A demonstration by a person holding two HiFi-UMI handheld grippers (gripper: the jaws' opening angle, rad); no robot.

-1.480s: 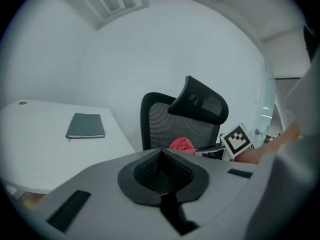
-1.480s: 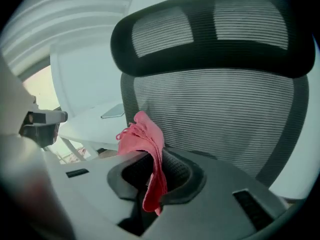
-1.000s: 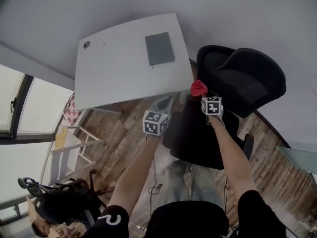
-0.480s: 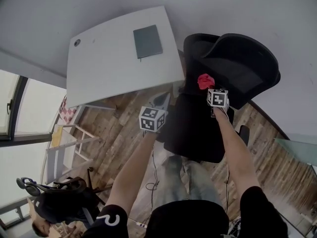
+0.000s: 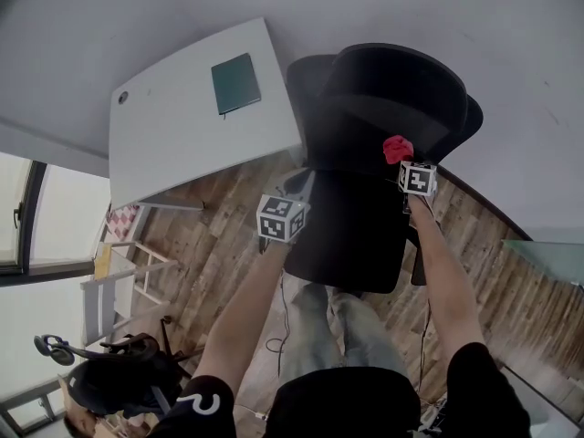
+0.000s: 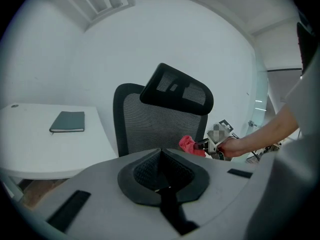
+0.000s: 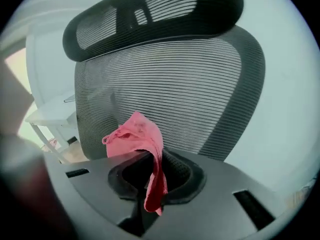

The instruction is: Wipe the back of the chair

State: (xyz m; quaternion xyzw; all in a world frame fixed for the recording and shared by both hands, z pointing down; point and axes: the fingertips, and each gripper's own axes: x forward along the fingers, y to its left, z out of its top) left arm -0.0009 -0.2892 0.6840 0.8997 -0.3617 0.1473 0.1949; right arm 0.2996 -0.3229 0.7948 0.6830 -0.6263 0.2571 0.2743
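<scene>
Right gripper [image 7: 150, 171] clenching red cloth [image 7: 135, 136], holding it just beside chair back [image 7: 190, 94], below headrest [image 7: 160, 14]. Left gripper [image 6: 161, 171] hanging clenched, empty, apart from chair.

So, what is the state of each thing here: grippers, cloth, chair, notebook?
left gripper: shut, empty.
right gripper: shut on red cloth.
red cloth: bunched, held before the chair back.
chair: upright, mesh back facing the right gripper.
notebook: closed, flat on the desk.
</scene>
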